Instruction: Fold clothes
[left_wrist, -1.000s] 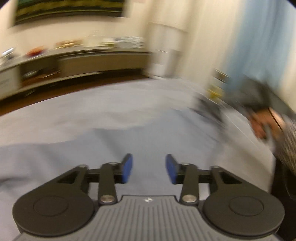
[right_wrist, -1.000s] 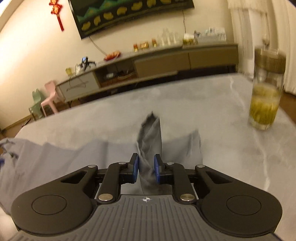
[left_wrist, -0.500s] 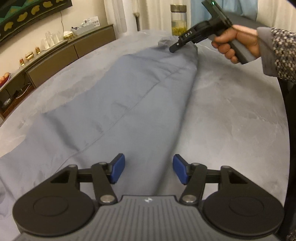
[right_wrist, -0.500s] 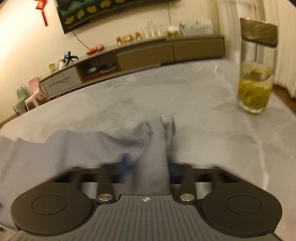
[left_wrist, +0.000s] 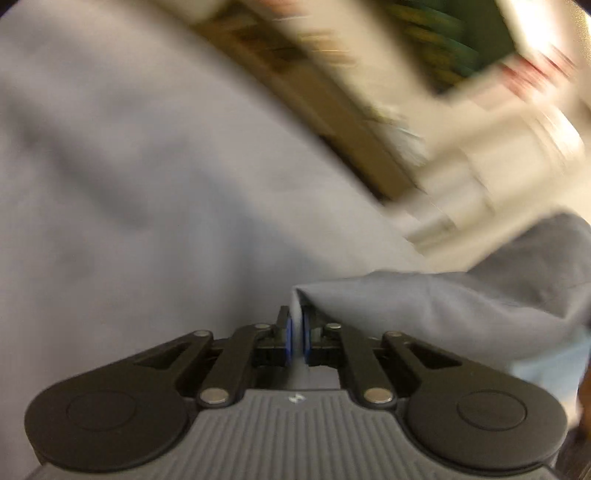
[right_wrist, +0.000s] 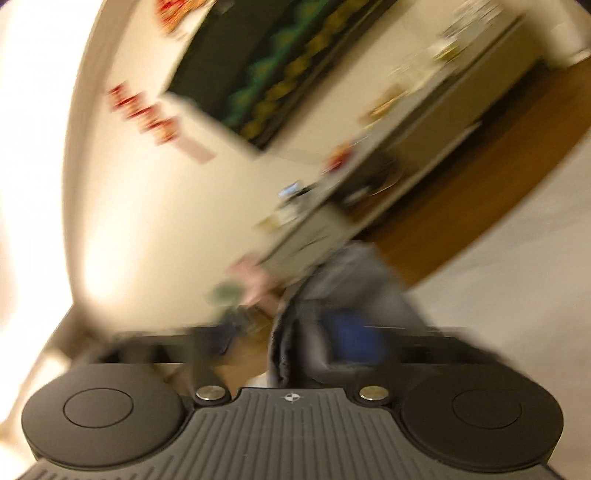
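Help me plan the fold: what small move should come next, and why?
Probably draw the left gripper with its pinched edge of the grey garment across. The right gripper has just opened, blurred, cloth still between its jaws.

Cream wall (right_wrist: 122, 206), low sideboard (right_wrist: 424, 122), wooden floor (right_wrist: 461, 206)

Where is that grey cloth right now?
In the left wrist view, the grey cloth trails right from the shut left claw, over the grey table.
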